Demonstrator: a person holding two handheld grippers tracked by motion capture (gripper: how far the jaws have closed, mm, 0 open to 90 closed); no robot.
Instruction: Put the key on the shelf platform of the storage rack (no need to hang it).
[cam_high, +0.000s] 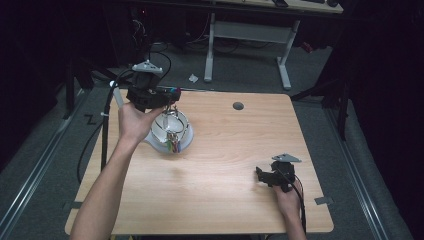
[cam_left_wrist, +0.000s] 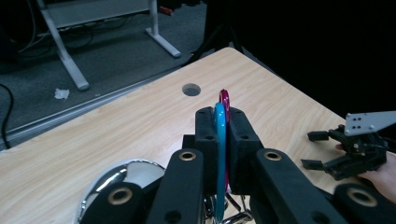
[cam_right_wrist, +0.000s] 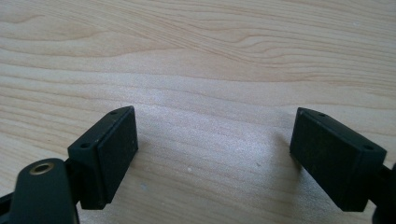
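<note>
Hanging above a shiny metal bowl (cam_high: 171, 131) at the far left of the wooden table (cam_high: 220, 200), a bunch of coloured carabiner clips (cam_high: 172, 141) was held from the top by the left gripper (cam_high: 167, 95). Its jaws were clamped on two flat clips, a blue one (cam_left_wrist: 219, 154) nearest the camera and a magenta one (cam_left_wrist: 225, 100) behind it, both standing edge-on between the pads in the left gripper view. Metal rings (cam_left_wrist: 233, 212) showed below the pads in that view, beside the curved rim of the bowl. Lower clips of the bunch, green and pink among them, dangled over the inside of the bowl in the high view; contact with the bowl could not be told. The person's left hand (cam_high: 132, 120) carried that gripper just beside the bowl, a cable (cam_high: 105, 130) trailing off the table edge. The right gripper (cam_high: 264, 176) lay low over the near right part of the table, well apart from the bowl, its jaws spread wide over bare wood with nothing between them. A round hole (cam_high: 238, 106) marked the tabletop towards the far edge. Beyond the table stood a grey desk frame (cam_high: 250, 45) on the carpeted floor.
</note>
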